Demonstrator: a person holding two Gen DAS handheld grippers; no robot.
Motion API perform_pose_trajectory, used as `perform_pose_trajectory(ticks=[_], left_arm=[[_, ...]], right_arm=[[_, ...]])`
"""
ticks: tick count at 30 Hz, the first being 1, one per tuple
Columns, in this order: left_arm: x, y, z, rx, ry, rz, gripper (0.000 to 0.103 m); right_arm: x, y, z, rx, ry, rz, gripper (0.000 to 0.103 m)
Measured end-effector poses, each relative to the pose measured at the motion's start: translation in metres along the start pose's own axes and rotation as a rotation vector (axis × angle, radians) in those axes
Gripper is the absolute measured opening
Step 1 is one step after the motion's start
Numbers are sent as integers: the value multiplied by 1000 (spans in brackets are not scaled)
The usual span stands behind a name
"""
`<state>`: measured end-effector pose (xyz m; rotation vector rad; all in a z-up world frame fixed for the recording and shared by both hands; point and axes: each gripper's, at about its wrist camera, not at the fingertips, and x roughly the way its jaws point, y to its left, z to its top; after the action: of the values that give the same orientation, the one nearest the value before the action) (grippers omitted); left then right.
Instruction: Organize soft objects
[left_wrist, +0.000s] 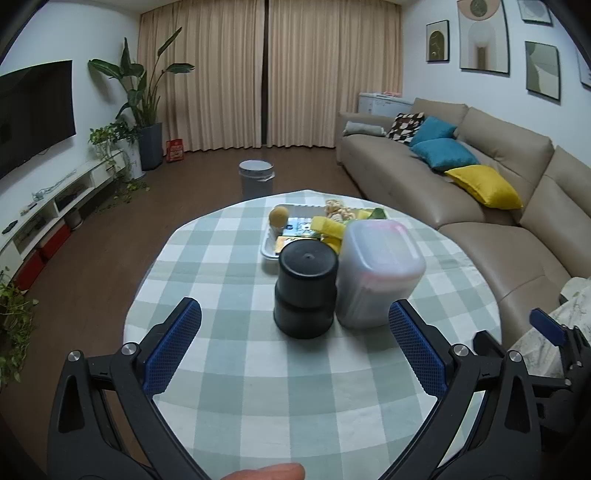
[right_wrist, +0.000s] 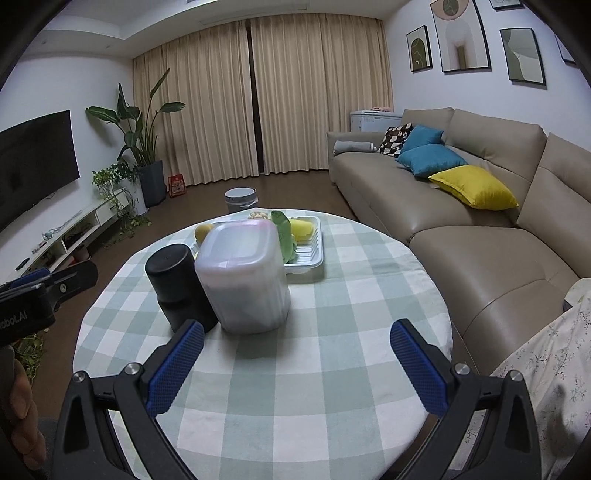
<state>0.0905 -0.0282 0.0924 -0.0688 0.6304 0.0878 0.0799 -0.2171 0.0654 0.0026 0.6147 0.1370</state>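
Note:
A white tray (left_wrist: 266, 248) (right_wrist: 314, 254) at the far side of the round checked table (left_wrist: 295, 387) (right_wrist: 332, 369) holds soft things: a yellow ball (left_wrist: 278, 216) (right_wrist: 204, 232), yellow sponges (left_wrist: 327, 226) (right_wrist: 302, 228), a green leaf-shaped piece (right_wrist: 282, 225) and a beige lumpy item (left_wrist: 335, 208). In front of the tray stand a black cylinder container (left_wrist: 306, 291) (right_wrist: 177, 284) and a translucent lidded tub (left_wrist: 378, 269) (right_wrist: 245, 277). My left gripper (left_wrist: 294, 317) is open before the black container. My right gripper (right_wrist: 297, 338) is open, just short of the tub. Both are empty.
A beige sofa (left_wrist: 461, 184) (right_wrist: 480, 240) with blue and yellow cushions runs along the right. A grey bin (left_wrist: 256, 176) (right_wrist: 240, 199) stands on the floor beyond the table. TV, low cabinet and plants line the left wall. Floral cloth (right_wrist: 546, 369) lies at the near right.

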Motion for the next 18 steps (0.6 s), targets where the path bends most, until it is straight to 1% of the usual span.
perform_pose_trajectory(ticks=[3,7,15,18], left_arm=[[3,1,0,-10,14,0,103],[8,2,-2,-18,34,22,103],[10,2,-7,-19,36,34,103],[11,3,-8,-25,40,23,103]], right_arm=[[0,3,0,-8,-1,-4,103],[2,4,0,2,12,-6,103],[6,7,-1,0,25,-24,103],[7,9,-2,-4,26,-21,103]])
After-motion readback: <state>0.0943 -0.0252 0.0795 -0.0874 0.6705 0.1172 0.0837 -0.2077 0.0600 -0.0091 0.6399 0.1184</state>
